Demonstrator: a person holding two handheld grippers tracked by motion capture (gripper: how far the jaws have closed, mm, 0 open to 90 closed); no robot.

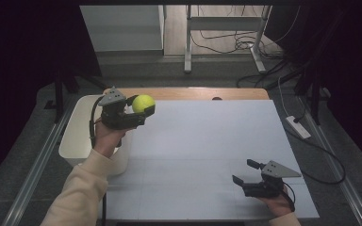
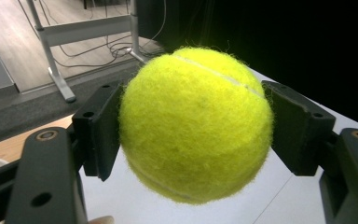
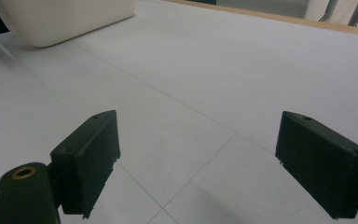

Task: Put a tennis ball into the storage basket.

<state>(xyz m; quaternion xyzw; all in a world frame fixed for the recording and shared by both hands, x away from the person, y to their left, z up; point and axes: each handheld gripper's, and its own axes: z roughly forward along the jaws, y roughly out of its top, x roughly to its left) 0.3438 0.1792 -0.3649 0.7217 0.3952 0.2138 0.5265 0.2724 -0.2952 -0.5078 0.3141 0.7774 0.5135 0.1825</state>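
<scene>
- Ball: one yellow tennis ball [image 1: 143, 103], clamped in the left tongs [image 1: 139, 111].
- Tongs: two; the right tongs [image 1: 244, 173] gape wide.
- One white bin [image 1: 78, 136] at the bench [image 1: 207, 141] edge.

A lab: bare test table [image 1: 207, 141], loose floor cables [image 1: 226, 44].

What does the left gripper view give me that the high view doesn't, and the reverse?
Left gripper view alone: the white seam curving over the fuzzy yellow-green tennis ball, and both black fingers pressing its sides.

High view alone: the white plastic bin at the table's left edge, and the right gripper, open and empty.

Shared: the ball held off the white tabletop.
</scene>
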